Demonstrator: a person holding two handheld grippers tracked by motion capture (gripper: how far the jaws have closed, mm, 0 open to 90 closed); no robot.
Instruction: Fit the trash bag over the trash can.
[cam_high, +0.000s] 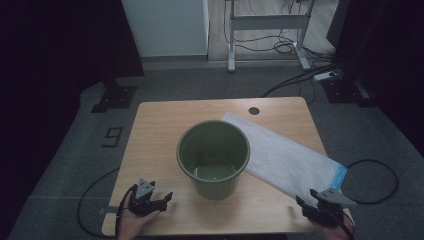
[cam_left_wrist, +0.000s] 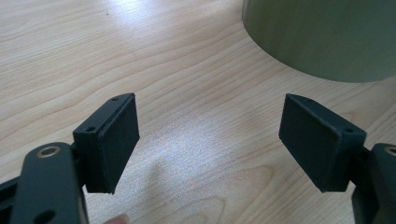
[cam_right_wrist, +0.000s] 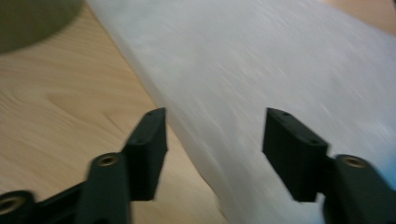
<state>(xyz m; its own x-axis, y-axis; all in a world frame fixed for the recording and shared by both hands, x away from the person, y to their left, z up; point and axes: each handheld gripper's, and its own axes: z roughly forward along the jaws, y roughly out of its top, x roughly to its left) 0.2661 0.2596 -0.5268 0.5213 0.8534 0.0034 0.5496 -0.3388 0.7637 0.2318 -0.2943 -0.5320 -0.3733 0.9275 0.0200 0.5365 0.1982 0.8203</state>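
Right gripper (cam_right_wrist: 212, 140) jaws open over bag (cam_high: 287, 160) corner, blurred; probably pinch edge squarely; left gripper (cam_left_wrist: 210, 140) open, idle by bucket (cam_high: 213, 157).

- Bench (cam_high: 160, 120): light wood grain, round cable hole (cam_high: 254, 110) near far edge.
- Floor (cam_high: 75, 150): grey carpet, a "9" marking (cam_high: 113, 136).
- Black curtains (cam_high: 50, 45) at both sides.
- White panel (cam_high: 165, 27) behind.
- White desk frame (cam_high: 267, 22), loose cables (cam_high: 285, 47).
- Light: dim.
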